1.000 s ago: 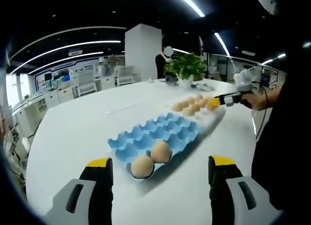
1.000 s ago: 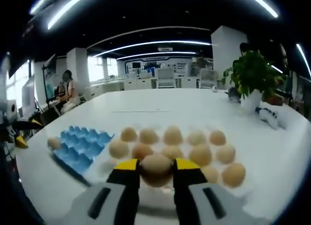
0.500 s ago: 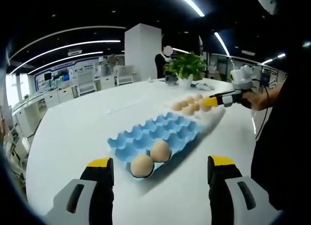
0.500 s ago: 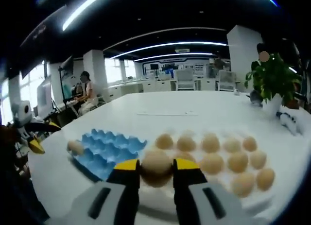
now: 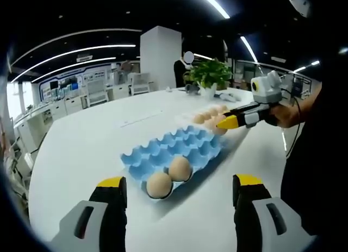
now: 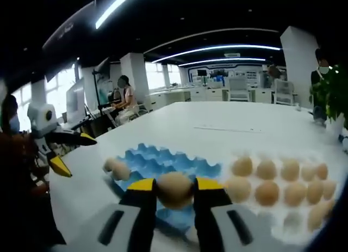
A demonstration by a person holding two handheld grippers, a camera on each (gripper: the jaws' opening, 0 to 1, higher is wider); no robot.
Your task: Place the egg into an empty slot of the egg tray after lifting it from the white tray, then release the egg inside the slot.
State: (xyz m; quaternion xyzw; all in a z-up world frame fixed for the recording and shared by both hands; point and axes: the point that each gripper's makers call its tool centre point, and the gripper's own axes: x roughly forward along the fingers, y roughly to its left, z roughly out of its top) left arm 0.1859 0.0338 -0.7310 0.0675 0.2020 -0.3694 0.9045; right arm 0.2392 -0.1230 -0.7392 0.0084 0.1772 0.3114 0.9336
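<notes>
My right gripper (image 6: pixel 175 186) is shut on a tan egg (image 6: pixel 174 190), held above the near edge of the blue egg tray (image 6: pixel 163 165). Two eggs (image 6: pixel 116 168) sit in slots at that tray's left end. The white tray (image 6: pixel 283 219) with several eggs lies to the right. In the left gripper view, the blue egg tray (image 5: pixel 185 146) holds two eggs (image 5: pixel 169 177) in its nearest slots. My left gripper (image 5: pixel 176 192) stands open just in front of it, nothing between its jaws. The right gripper (image 5: pixel 231 121) comes in from the right with the egg (image 5: pixel 219 123) over the tray's far end.
Everything rests on a large white table (image 5: pixel 81 148). A potted plant (image 5: pixel 209 78) stands at the table's far side behind the white tray (image 5: pixel 239 133). A seated person (image 6: pixel 125 97) and desks are in the background. A person's arm (image 5: pixel 296 110) holds the right gripper.
The right gripper has carried the egg from over the white tray leftward to over the blue egg tray. The left gripper has stayed still and open.
</notes>
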